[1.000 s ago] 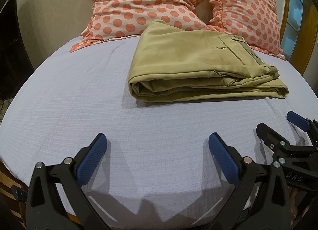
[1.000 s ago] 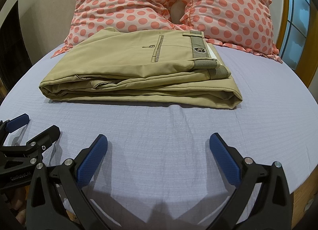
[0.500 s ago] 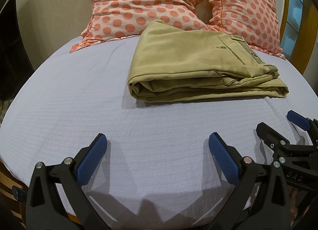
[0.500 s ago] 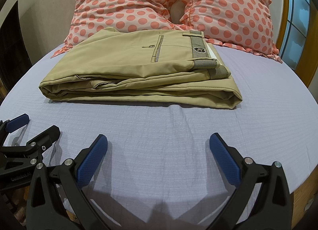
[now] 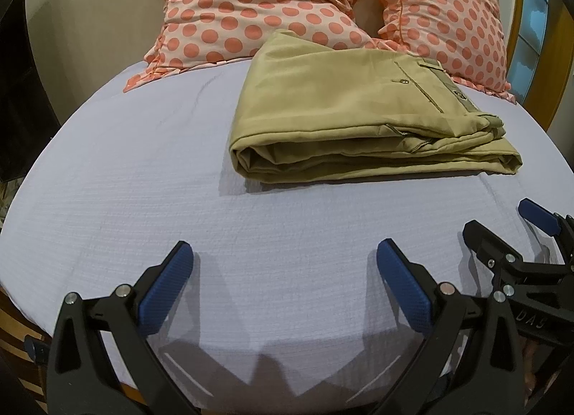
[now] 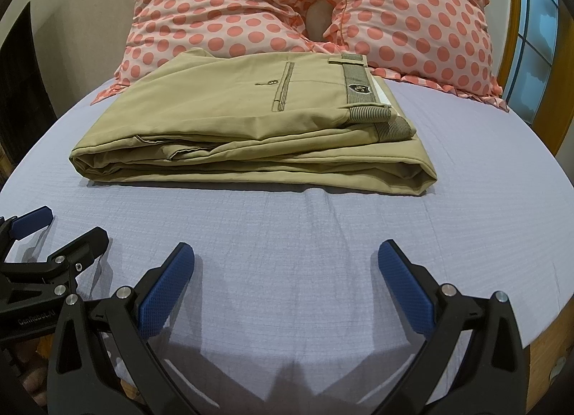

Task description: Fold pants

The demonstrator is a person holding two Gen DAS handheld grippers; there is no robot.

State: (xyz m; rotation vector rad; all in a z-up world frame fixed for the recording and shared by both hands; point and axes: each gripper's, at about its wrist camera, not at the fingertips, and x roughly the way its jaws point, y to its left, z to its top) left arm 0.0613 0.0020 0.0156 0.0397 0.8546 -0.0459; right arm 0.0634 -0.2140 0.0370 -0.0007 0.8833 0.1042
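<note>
The khaki pants (image 5: 344, 113) lie folded in a flat stack on the lilac bed sheet (image 5: 143, 171), with the back pocket and waistband on top. They also show in the right wrist view (image 6: 258, 127). My left gripper (image 5: 285, 264) is open and empty, low over the sheet in front of the pants. My right gripper (image 6: 287, 264) is open and empty too, in front of the stack's near edge. Each gripper shows at the side of the other's view: the right gripper (image 5: 502, 224) and the left gripper (image 6: 68, 224). Neither touches the pants.
Two pink pillows with coral dots (image 6: 229, 13) (image 6: 412, 16) lean at the head of the bed behind the pants. A wooden frame and window (image 6: 534, 38) stand at the right. A dark object (image 5: 18, 92) stands at the left. The wooden bed edge (image 6: 545, 346) shows at the lower right.
</note>
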